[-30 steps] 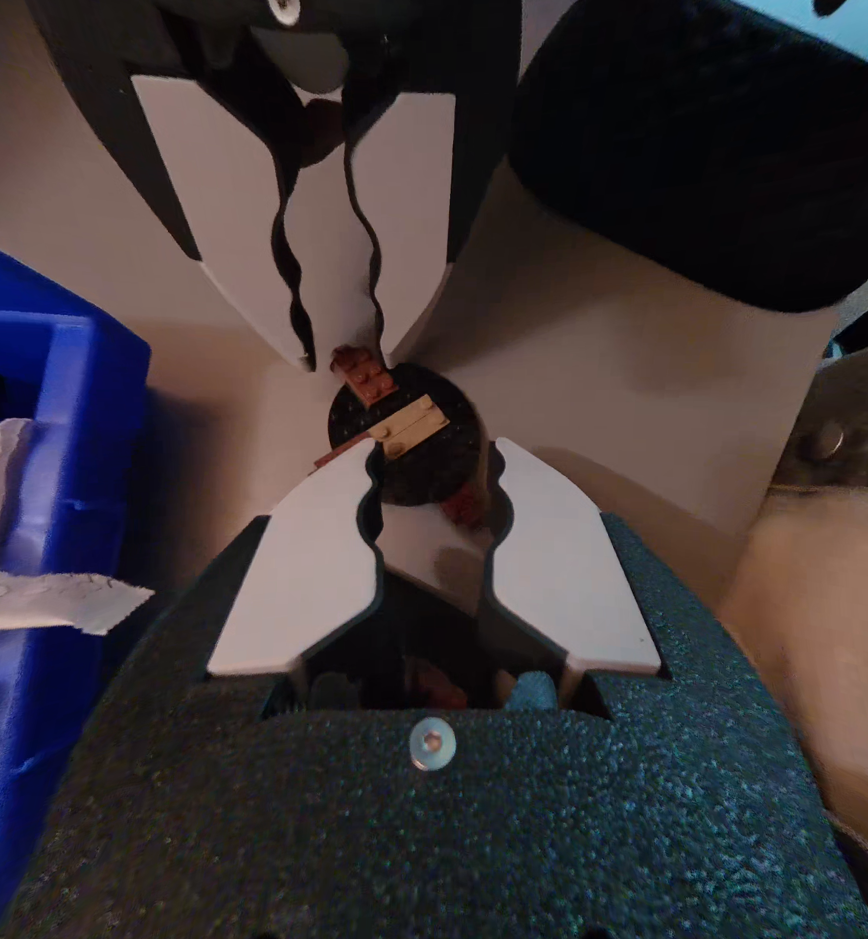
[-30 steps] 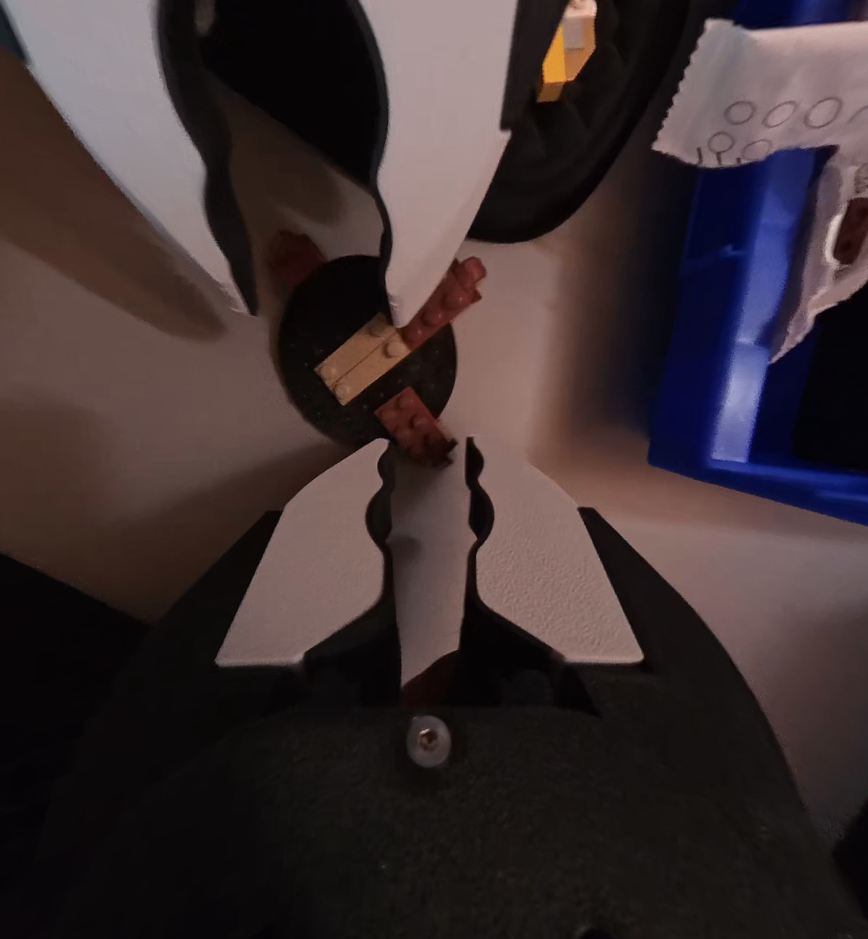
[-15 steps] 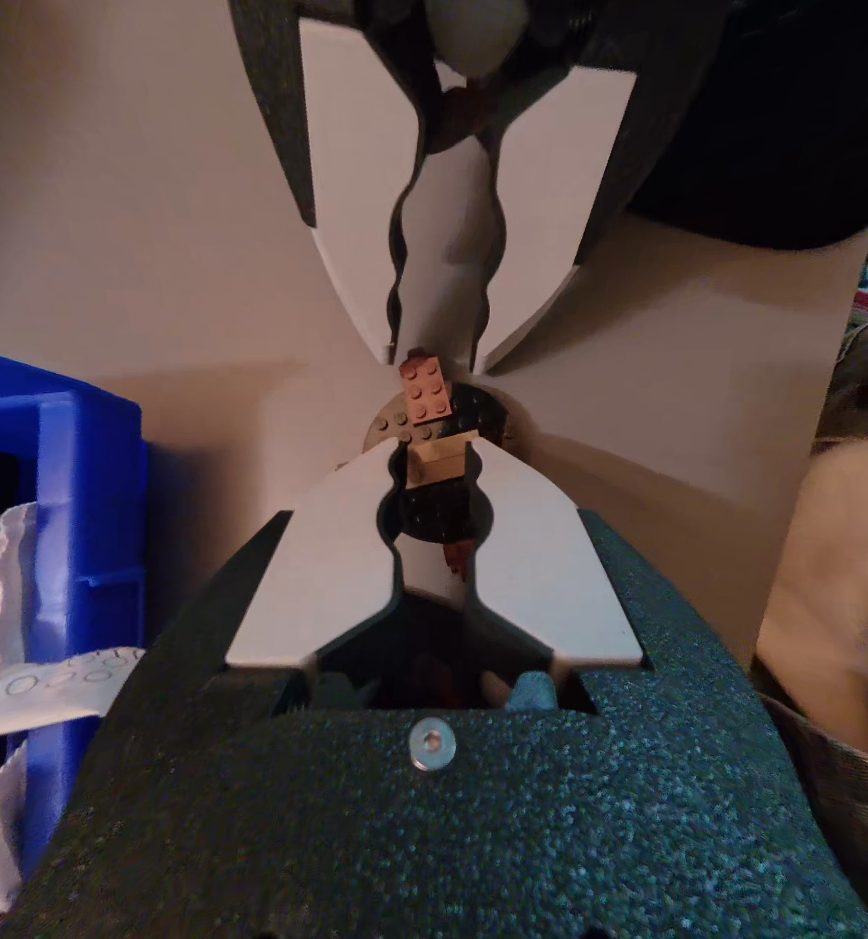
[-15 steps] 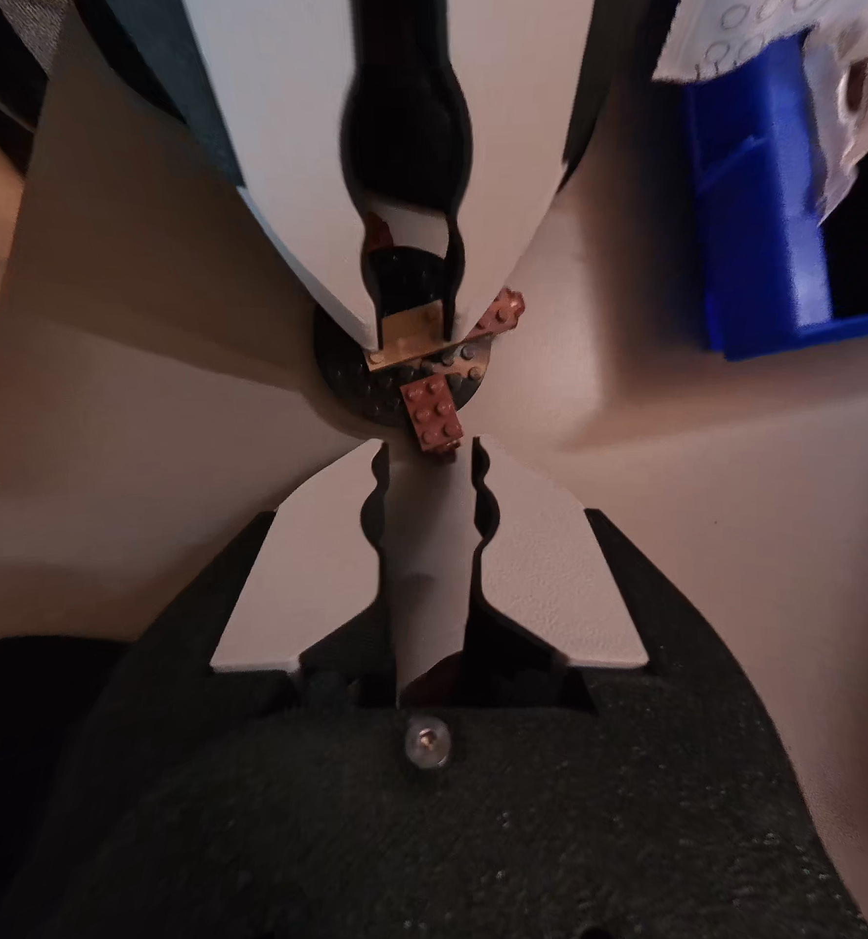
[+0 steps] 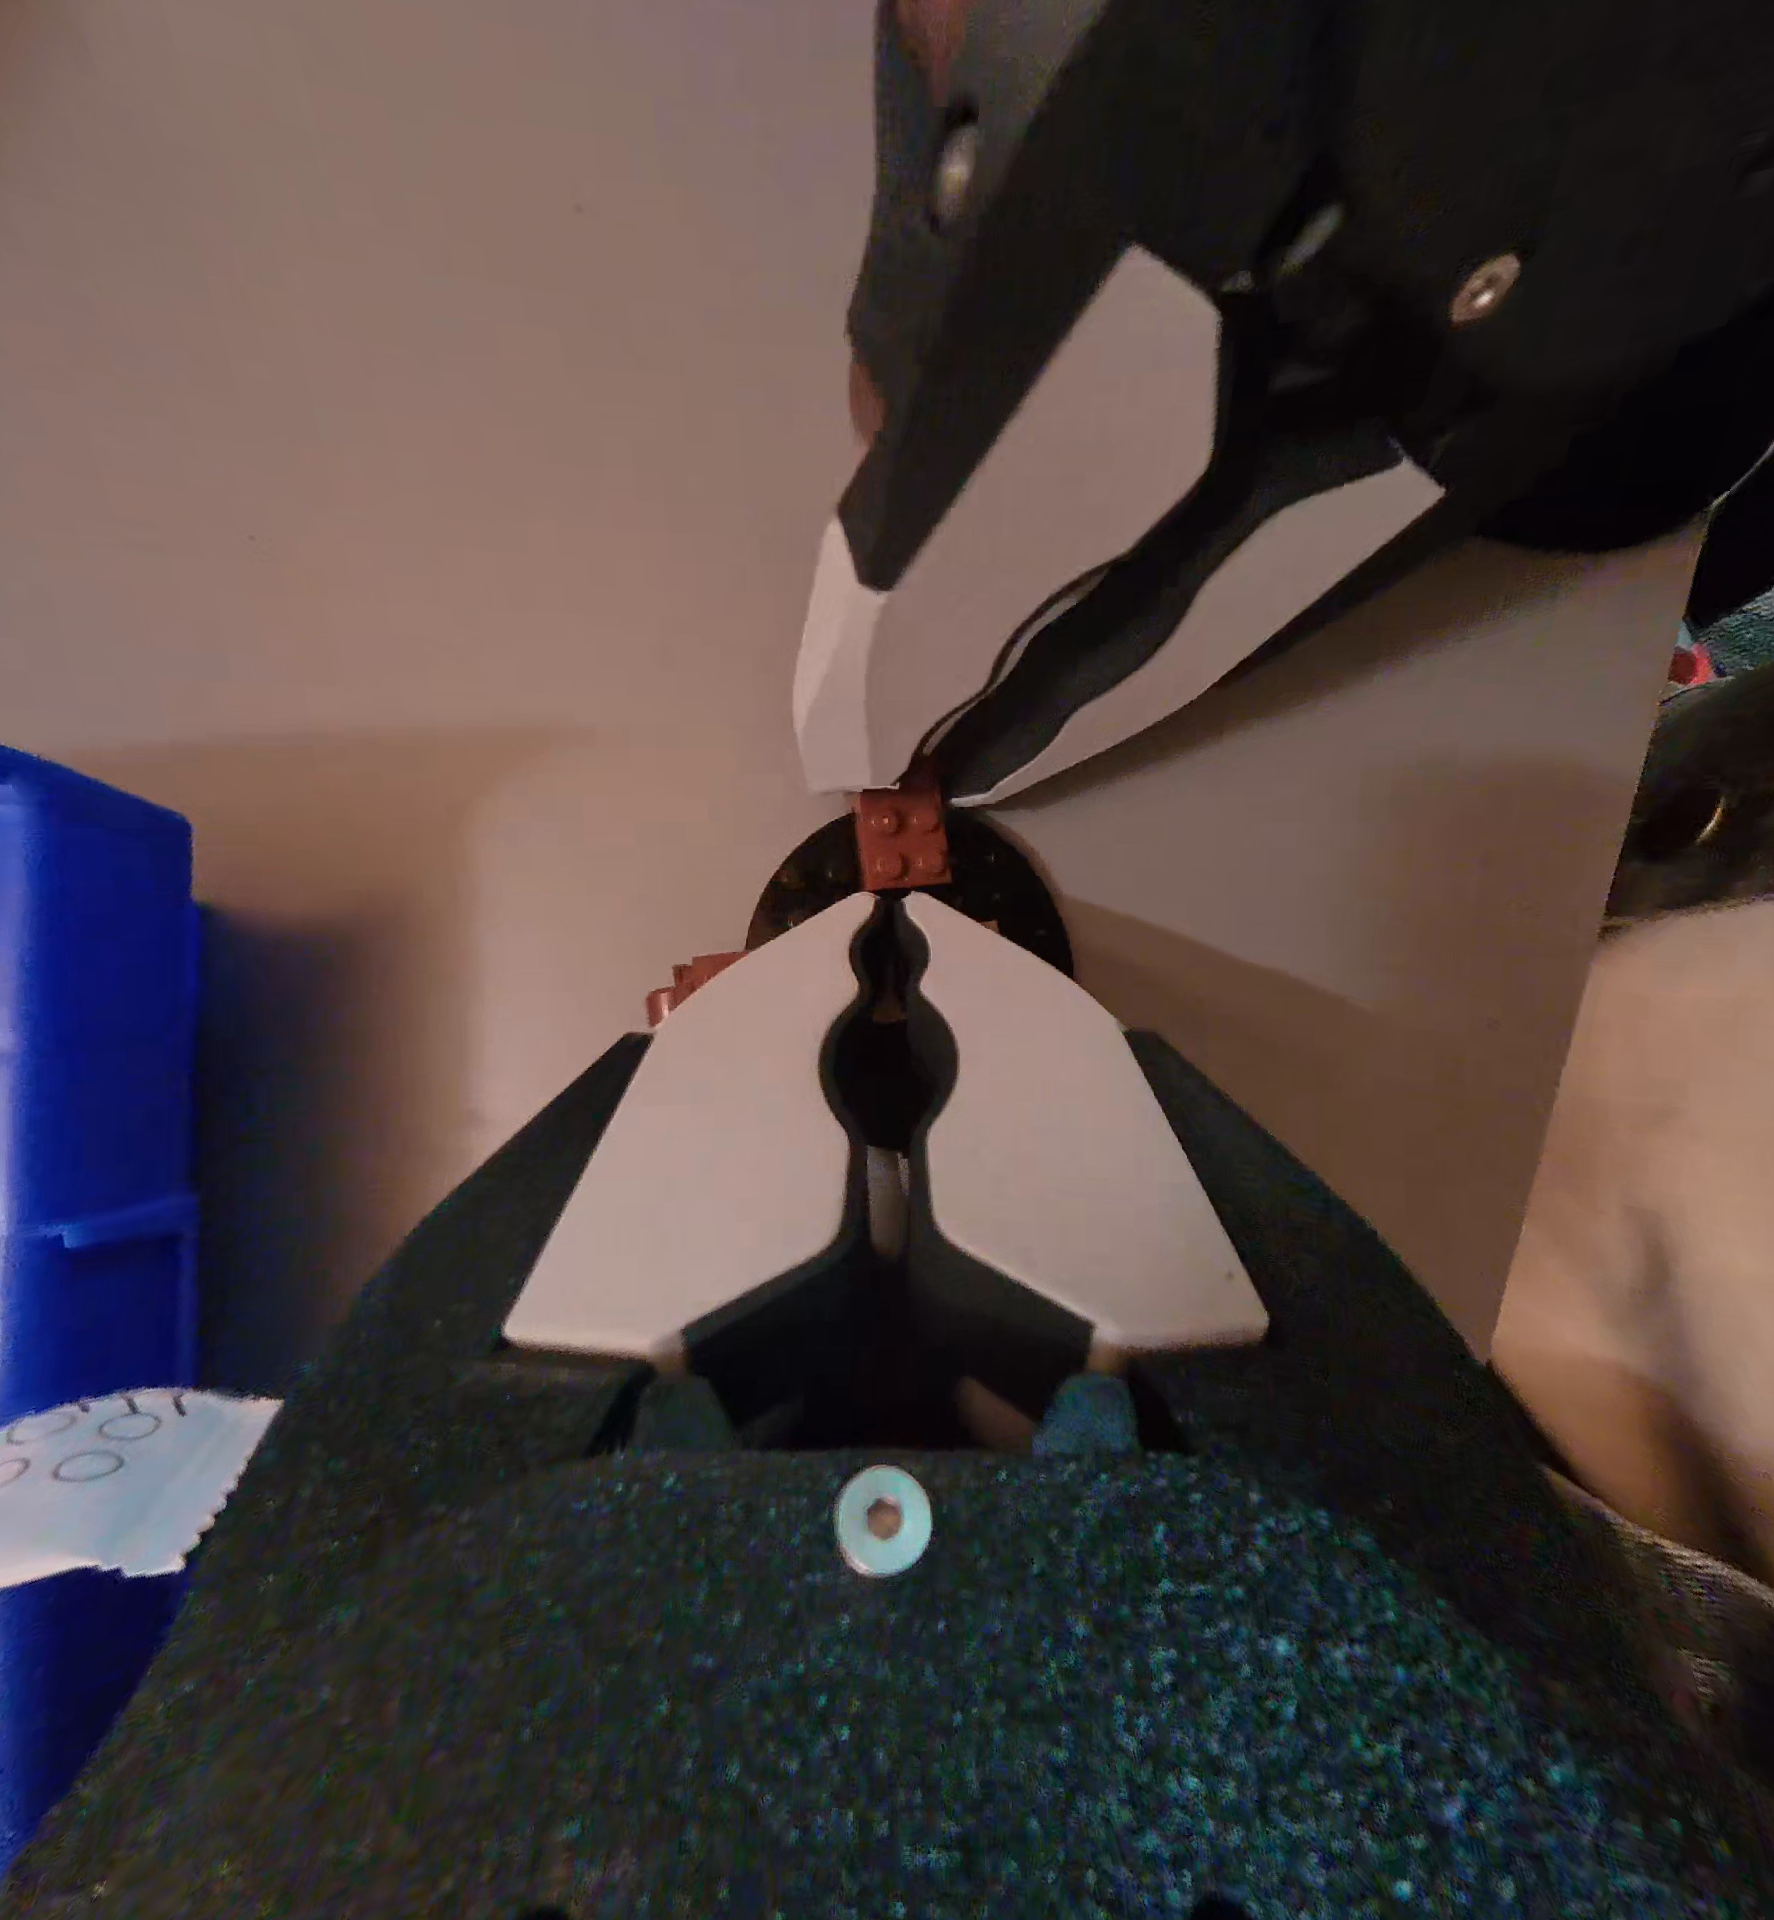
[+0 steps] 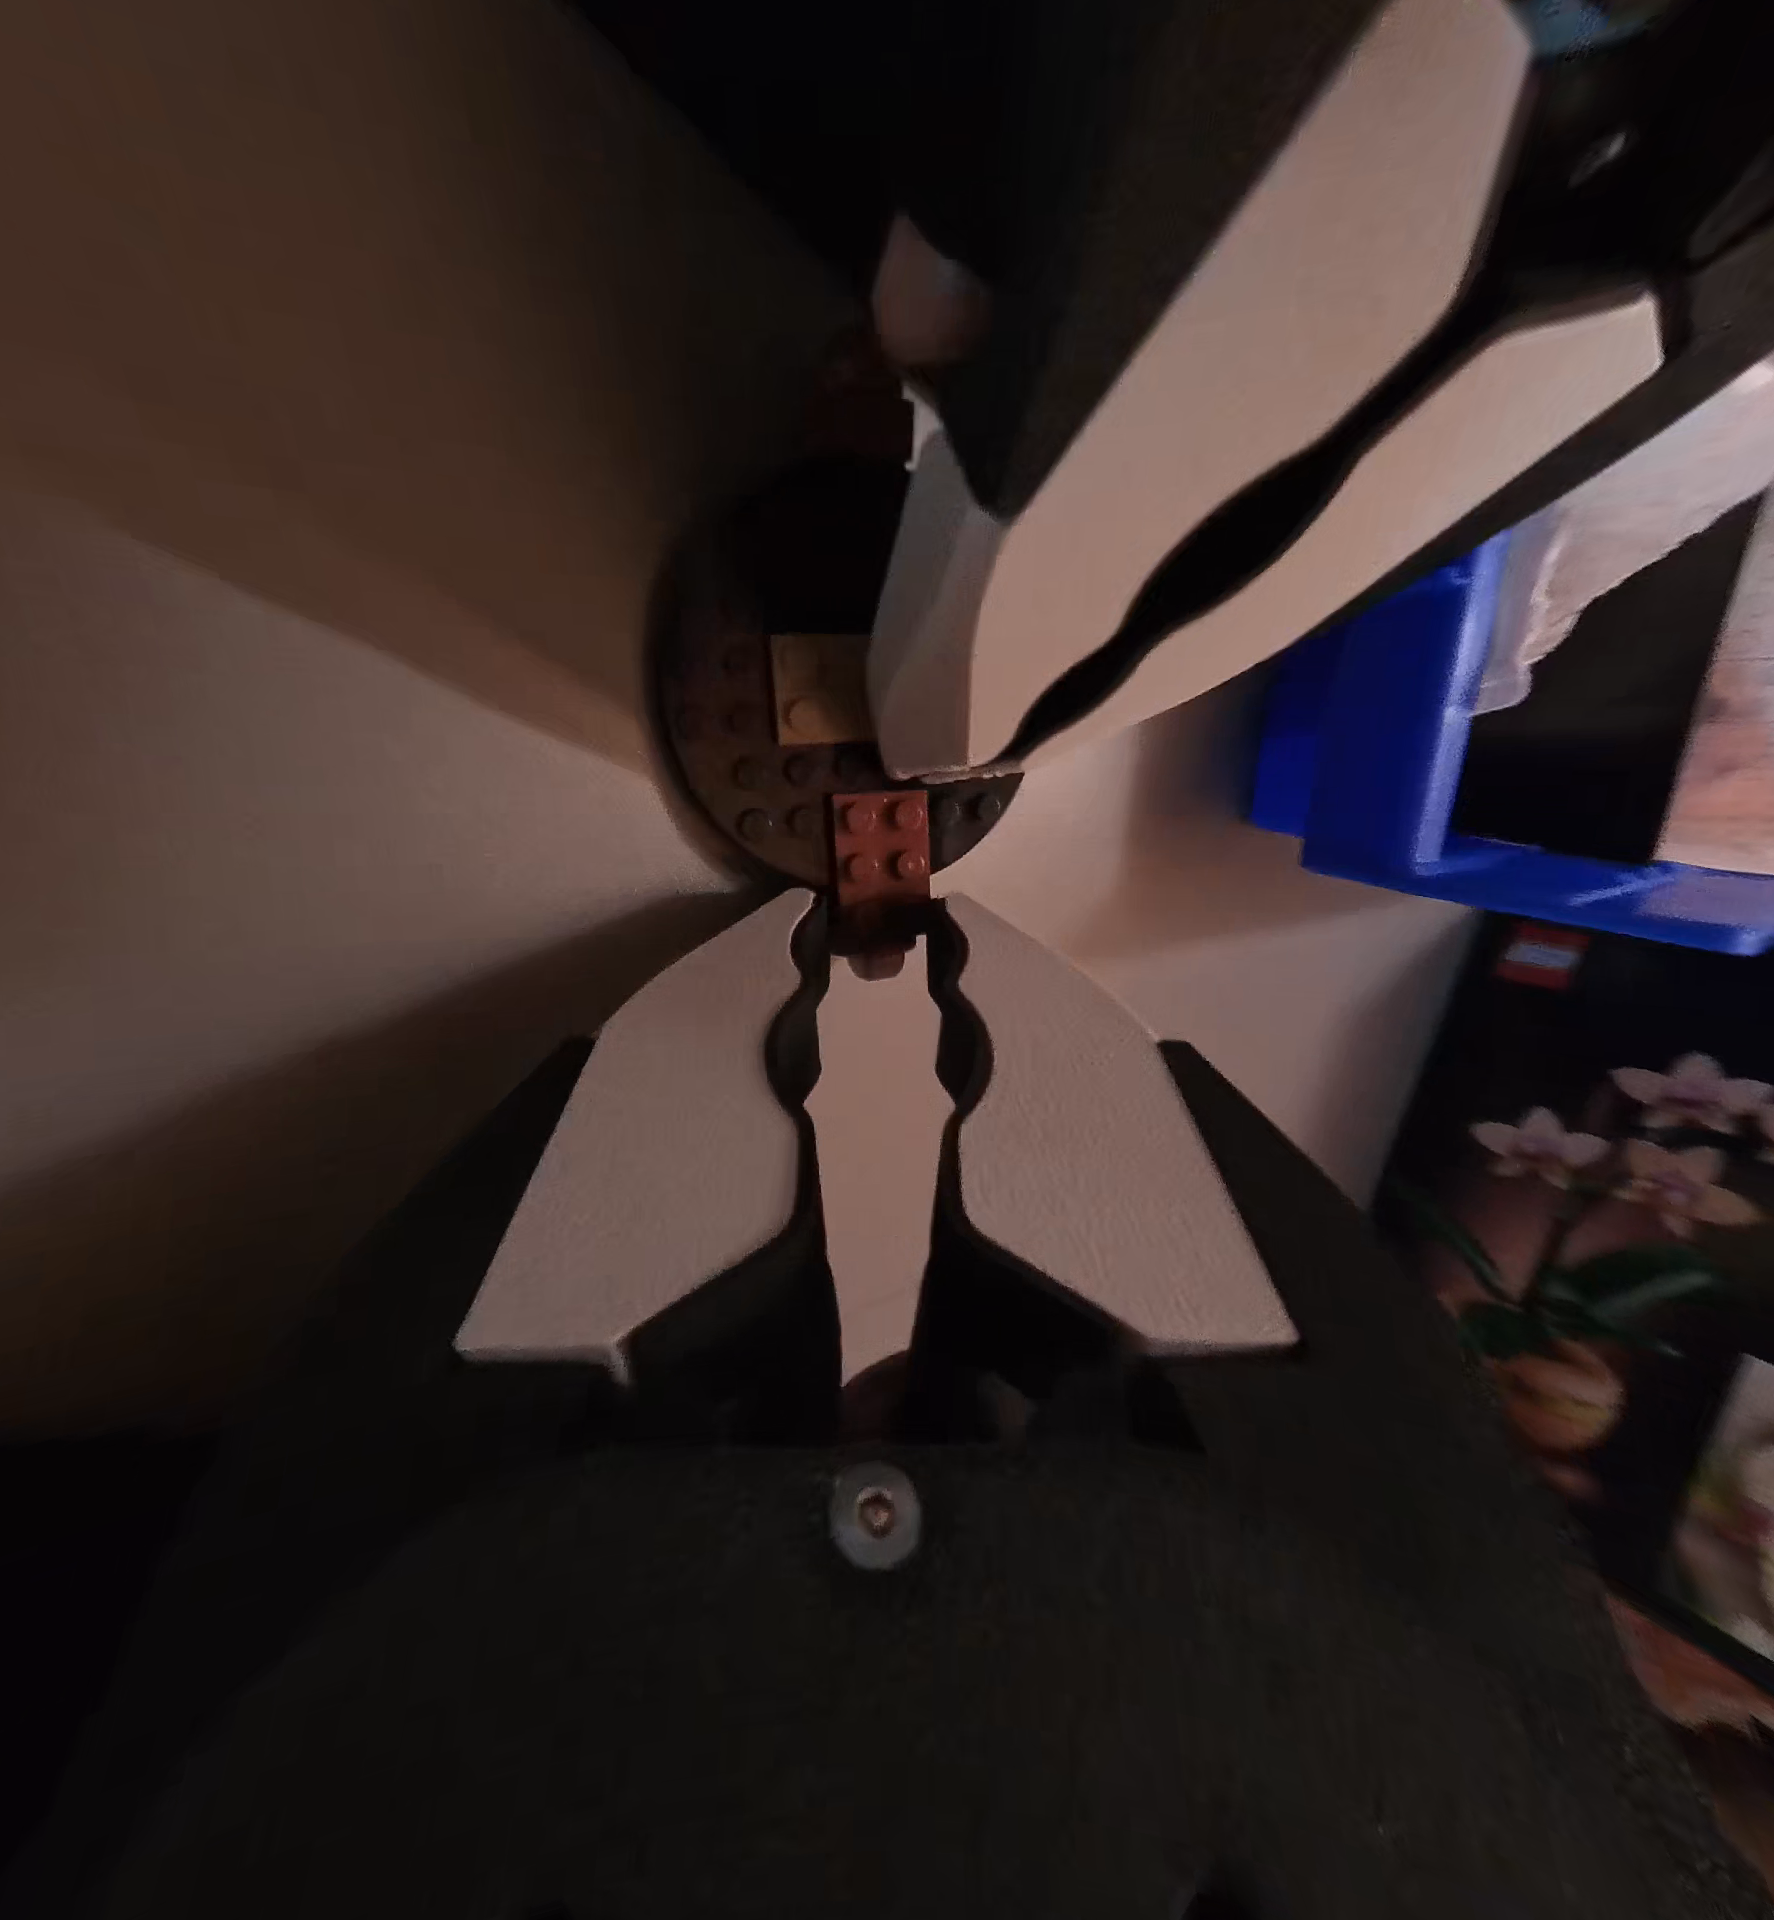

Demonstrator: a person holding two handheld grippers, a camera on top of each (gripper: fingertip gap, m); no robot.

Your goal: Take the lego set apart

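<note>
The lego set is a black round plate (image 5: 1013,899) carrying a reddish-brown 2x2 brick (image 5: 902,840), a tan plate (image 6: 810,691) and a brown strip that sticks out at the left (image 5: 685,982). My left gripper (image 5: 883,906) is shut on the near edge of the round plate. My right gripper (image 6: 878,920) is shut on the outer end of the brown 2x2 brick (image 6: 881,847), at the round plate's rim (image 6: 737,769). Each gripper also shows in the other's view, coming in from the upper right: the right gripper (image 5: 914,779) and the left gripper (image 6: 950,764).
A blue bin (image 5: 52,1039) stands to the left, holding a torn white paper bag (image 5: 83,1475); it also shows in the right wrist view (image 6: 1465,748). A dark box printed with flowers (image 6: 1641,1195) lies beside it. The beige table (image 5: 343,416) lies under everything.
My left gripper has closed onto the round plate. My right gripper has narrowed onto the brown 2x2 brick. The two grippers have turned relative to each other, so each now enters the other's view from the upper right.
</note>
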